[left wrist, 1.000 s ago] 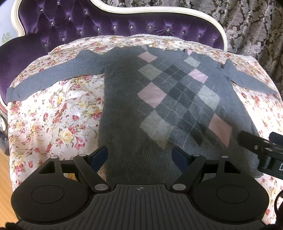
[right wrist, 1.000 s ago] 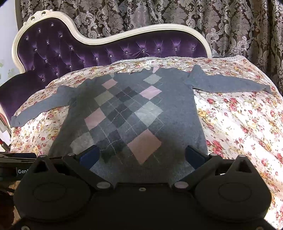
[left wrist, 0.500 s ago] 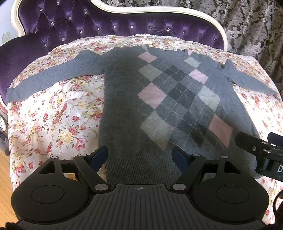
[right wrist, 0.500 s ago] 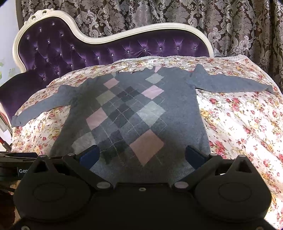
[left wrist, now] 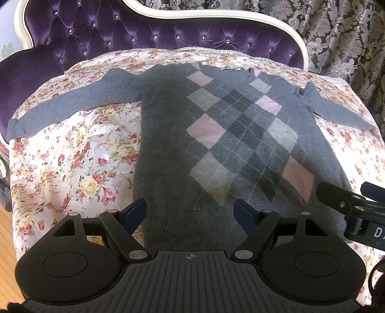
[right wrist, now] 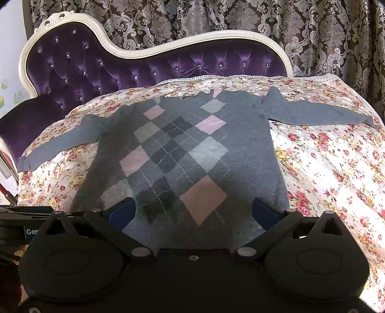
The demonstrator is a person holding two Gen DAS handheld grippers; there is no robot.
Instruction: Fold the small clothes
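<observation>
A grey sweater with pink, light grey and dark argyle diamonds lies flat and face up on a floral cloth, both sleeves spread sideways. It also shows in the right wrist view. My left gripper is open and empty, just above the hem on the sweater's left half. My right gripper is open and empty above the hem on the right half. The right gripper's fingers show at the right edge of the left wrist view.
The floral cloth covers the seat of a purple tufted sofa with a cream frame. Patterned curtains hang behind. A strip of wooden floor shows at the left.
The right gripper has pulled back and risen slightly, so the sweater sits a little lower in its view. The left gripper has barely moved. The sweater lies unchanged.
</observation>
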